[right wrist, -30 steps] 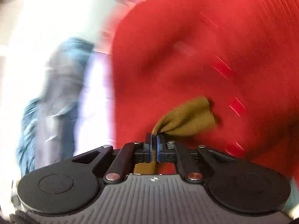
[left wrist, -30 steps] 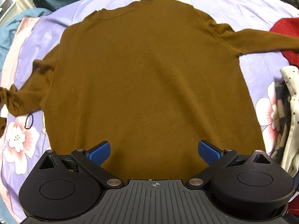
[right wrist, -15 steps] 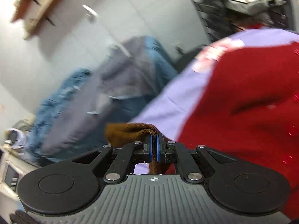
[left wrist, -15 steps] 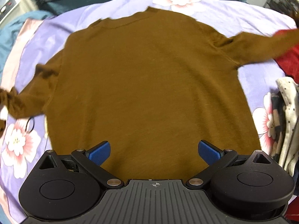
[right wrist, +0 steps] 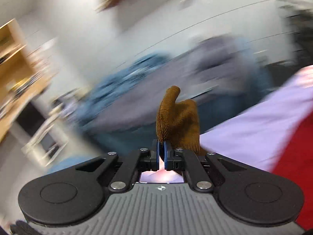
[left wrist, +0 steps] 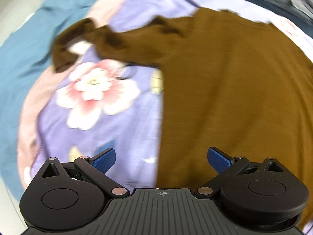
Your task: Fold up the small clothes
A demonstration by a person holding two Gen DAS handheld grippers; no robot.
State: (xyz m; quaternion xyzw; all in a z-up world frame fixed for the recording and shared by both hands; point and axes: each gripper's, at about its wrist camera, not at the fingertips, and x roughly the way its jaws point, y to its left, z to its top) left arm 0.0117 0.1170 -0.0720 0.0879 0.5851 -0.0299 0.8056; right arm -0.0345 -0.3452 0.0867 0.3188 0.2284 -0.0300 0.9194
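step: fold sleeve in | brown sweater (left wrist: pixel 225 82) flat on floral bedsheet (left wrist: pixel 93 113) | right gripper (right wrist: pixel 160 152) clenched on sleeve cuff (right wrist: pixel 177 117) | left gripper (left wrist: pixel 161 157) released, empty | advice: carry cuff low across body, keep fold straight

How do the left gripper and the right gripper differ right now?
The left gripper is open and empty; the right gripper is shut on a brown sleeve cuff. The left looks down over the brown sweater; the right faces the room. Both have blue pads.
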